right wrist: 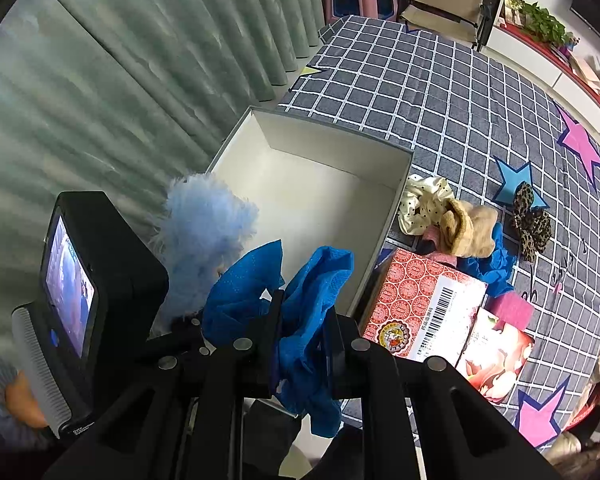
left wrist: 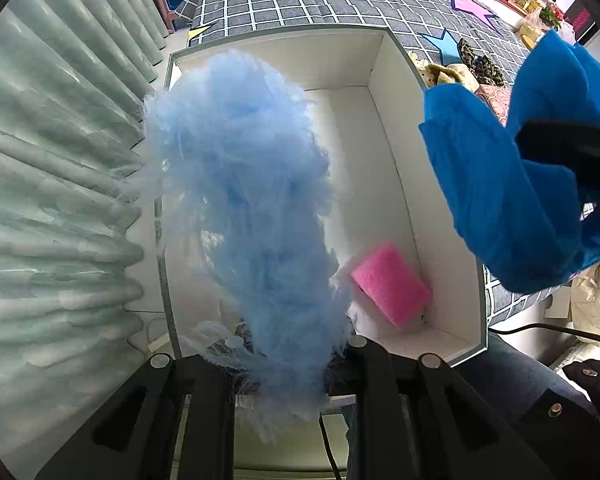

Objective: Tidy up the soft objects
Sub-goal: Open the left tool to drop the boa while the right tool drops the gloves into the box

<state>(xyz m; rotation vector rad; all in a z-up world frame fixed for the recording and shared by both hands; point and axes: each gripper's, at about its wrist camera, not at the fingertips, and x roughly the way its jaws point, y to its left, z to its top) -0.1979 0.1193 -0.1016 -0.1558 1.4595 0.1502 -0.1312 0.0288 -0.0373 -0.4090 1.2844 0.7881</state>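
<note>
Biggest thing under me is the checked bedspread (right wrist: 452,92), its stars partly cut off at the frame edge. On it sits the white box (left wrist: 396,128), open on top; my fluff hides most of its floor in the left view. My left hand-held gripper (left wrist: 288,364) is clamped on the pale blue fluffy bundle (left wrist: 244,208), which hangs above the box and blurs at its fringes, so I can't tell quite where it ends. My right hand-held gripper (right wrist: 300,320) is clenched on the bright blue cloth (right wrist: 312,312), bunched between the jaws, its lower end out of sight behind the frame. Beside the box lies a red patterned carton (right wrist: 416,300), then a heap of small soft things (right wrist: 452,220), too tangled to sort out. Inside the box's near corner rests a pink sponge (left wrist: 392,284), one edge hidden by fluff.
</note>
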